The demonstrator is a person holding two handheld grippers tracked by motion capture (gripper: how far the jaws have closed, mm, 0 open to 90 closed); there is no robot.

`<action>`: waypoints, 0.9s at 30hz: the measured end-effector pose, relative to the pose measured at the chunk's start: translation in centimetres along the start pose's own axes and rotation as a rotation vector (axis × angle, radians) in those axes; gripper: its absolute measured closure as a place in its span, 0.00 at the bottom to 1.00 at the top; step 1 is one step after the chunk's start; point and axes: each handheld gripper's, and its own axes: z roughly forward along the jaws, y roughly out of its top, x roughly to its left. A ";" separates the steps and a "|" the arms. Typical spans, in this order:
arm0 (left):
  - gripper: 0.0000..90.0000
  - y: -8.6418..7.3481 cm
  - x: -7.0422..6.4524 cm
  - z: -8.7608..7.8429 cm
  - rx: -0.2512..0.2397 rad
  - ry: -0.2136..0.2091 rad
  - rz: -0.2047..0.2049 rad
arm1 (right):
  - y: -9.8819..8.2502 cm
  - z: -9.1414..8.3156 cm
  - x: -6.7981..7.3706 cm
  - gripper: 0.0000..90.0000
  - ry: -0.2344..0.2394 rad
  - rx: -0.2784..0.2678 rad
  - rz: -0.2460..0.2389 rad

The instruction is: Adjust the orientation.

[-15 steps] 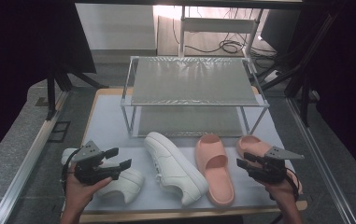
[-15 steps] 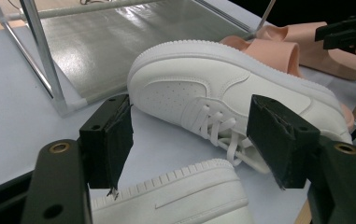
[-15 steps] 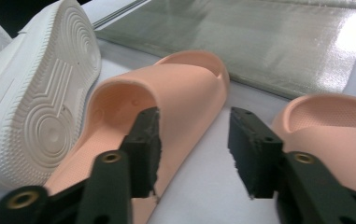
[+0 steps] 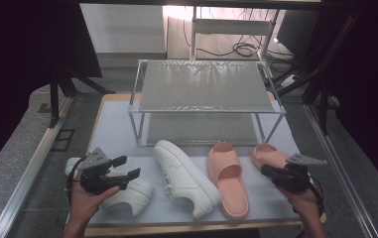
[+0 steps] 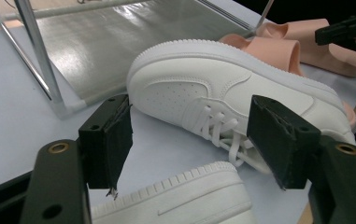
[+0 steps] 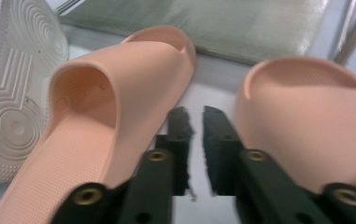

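My left gripper (image 4: 127, 167) hung over the leftmost white leather sneaker (image 4: 127, 194) at the near left of the pale table mat (image 4: 112, 134), with its jaws standing wide apart and nothing between them. In the left gripper view these jaws framed the second white sneaker (image 5: 227, 93), which lay on its side just beside the first one, its patterned sole turned to the right. I judged a sneaker as fairly light but bulky – the sole stiff, the upper soft enough to give under the pads. The collar at the heel or the edge by the laces seemed the best place to take it; the smooth toe looked slippery.

To the right lay a salmon-pink foam slide sandal (image 4: 228, 181), and then its pair (image 4: 271, 154) at the far right. My right gripper (image 4: 271, 173) rested low between the two sandals, its jaws almost shut with only a thin gap, and it held nothing. The sandals looked very light and springy – I would pinch the strap, not the thick sole.

Behind all the shoes stood a two-level metal mesh rack (image 4: 204, 87), both its shelves bare.
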 end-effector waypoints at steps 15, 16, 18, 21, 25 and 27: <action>0.35 0.1 -0.4 0.0 -0.002 0.004 0.018 | -0.1 -0.8 0.7 1.00 -0.023 -0.030 -0.016; 0.35 0.1 -0.1 0.2 0.002 0.000 0.015 | -0.1 -0.7 1.0 1.00 -0.019 -0.024 -0.016; 0.35 0.2 0.0 0.5 0.004 0.006 0.012 | -0.1 -0.5 1.6 1.00 -0.005 -0.023 -0.026; 0.35 0.3 -0.2 0.8 0.013 0.008 0.018 | 0.1 0.1 2.7 1.00 0.034 -0.017 -0.038; 0.35 0.4 -0.5 0.9 0.020 0.013 0.023 | 0.6 1.2 4.7 1.00 0.085 -0.007 -0.085; 0.35 0.4 -0.5 0.8 0.021 0.017 0.022 | 0.7 1.6 5.1 1.00 0.096 -0.002 -0.094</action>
